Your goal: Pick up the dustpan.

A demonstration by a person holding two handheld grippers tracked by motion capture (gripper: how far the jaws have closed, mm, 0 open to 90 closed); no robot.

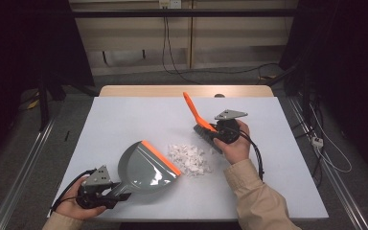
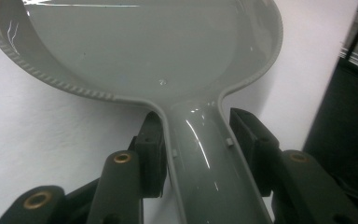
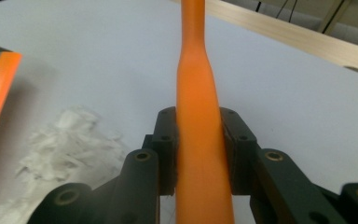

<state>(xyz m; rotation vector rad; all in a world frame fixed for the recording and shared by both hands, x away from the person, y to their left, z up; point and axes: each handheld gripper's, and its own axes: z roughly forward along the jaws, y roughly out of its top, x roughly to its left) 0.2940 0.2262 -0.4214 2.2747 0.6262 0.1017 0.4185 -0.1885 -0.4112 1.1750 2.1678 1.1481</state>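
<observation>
High view: the left gripper [image 1: 109,193], lower left, clamps the handle of a grey plastic dustpan with an orange lip [image 1: 146,165]. A pile of white paper scraps [image 1: 189,158] sits mid-frame on the white table [image 1: 124,120]. The right gripper [image 1: 216,130] grips an orange-handled brush [image 1: 194,111] just right of the scraps.

Left gripper view: jaws pinch the dustpan [image 2: 144,46] handle at centre.

Right gripper view: jaws squeeze the brush [image 3: 198,116] handle; scraps [image 3: 70,144] lie lower left.

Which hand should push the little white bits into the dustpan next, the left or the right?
Probably the right. The right gripper is shut on the orange brush, right beside the white scraps. The left gripper holds the grey dustpan by its handle, its orange lip facing the pile, ready to catch them.
</observation>
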